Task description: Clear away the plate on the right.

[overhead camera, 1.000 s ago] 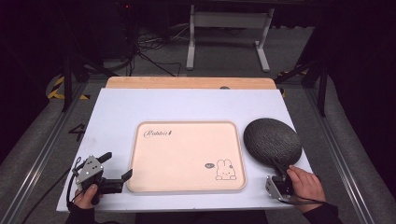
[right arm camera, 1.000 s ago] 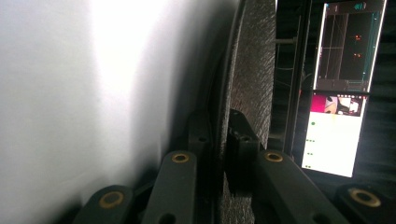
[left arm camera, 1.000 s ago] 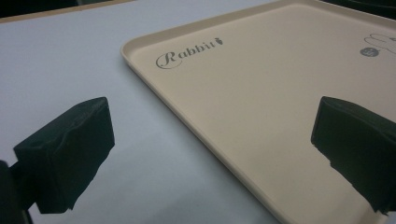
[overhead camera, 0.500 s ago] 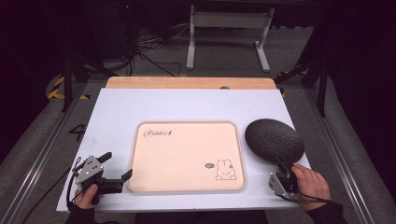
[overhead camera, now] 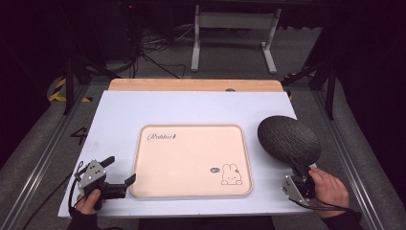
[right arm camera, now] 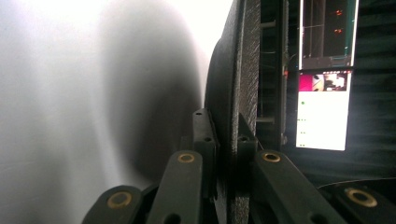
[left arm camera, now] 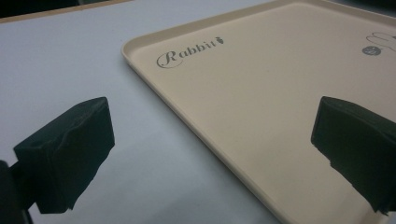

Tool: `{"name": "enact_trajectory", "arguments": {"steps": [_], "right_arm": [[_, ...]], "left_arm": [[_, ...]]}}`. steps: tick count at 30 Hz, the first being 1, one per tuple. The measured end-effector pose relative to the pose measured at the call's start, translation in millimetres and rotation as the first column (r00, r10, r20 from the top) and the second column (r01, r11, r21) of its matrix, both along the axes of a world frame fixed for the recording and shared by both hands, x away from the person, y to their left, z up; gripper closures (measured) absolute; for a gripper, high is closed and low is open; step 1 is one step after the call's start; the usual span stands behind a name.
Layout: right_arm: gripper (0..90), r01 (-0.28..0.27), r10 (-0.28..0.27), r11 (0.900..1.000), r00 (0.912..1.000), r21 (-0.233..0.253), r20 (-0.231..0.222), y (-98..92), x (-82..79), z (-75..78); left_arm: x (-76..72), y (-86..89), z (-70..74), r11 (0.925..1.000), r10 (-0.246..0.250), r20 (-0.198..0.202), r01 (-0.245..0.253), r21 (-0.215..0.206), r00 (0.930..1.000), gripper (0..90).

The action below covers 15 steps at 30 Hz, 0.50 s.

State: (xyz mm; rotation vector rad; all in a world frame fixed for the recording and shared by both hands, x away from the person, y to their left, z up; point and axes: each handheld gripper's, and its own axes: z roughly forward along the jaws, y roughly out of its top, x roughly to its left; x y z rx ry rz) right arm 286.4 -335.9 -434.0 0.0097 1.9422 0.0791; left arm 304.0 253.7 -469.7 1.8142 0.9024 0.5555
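A beige tray (overhead camera: 191,160) printed "Rabbit" with a small rabbit drawing lies flat in the middle of the white table (overhead camera: 119,115). My left gripper (overhead camera: 120,171) is open at the tray's near left corner, one jaw over the table, the other over the tray (left arm camera: 261,93). A dark textured oval plate (overhead camera: 288,139) is tilted up at the right of the tray. My right gripper (overhead camera: 300,172) is shut on the plate's near rim. The right gripper view looks along the plate's edge (right arm camera: 240,93), pinched between the jaws.
A wooden board (overhead camera: 194,85) runs along the table's far edge. Beyond it stand a metal frame (overhead camera: 234,28) and cables on the floor. A lit screen (right arm camera: 324,109) shows behind the plate in the right gripper view.
The dark plate has tipped up further and shifted slightly right in my right gripper. The left gripper has stayed put.
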Motion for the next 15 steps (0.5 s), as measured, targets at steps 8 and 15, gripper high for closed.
{"name": "enact_trajectory", "arguments": {"steps": [8,15], "right_arm": [[85.5,-0.022,0.022,1.0,0.9997,0.001,0.01,6.0,-5.4,12.9],[85.5,-0.051,0.051,0.999,0.9978,-0.006,0.042,13.0,-10.2,27.6]], "left_arm": [[-0.2,-0.5,0.0,1.0,0.0,0.0,0.0,0.002,1.0,0.4],[0.2,-1.2,-0.2,1.0,-0.001,0.004,0.001,0.003,1.0,0.4]]}}
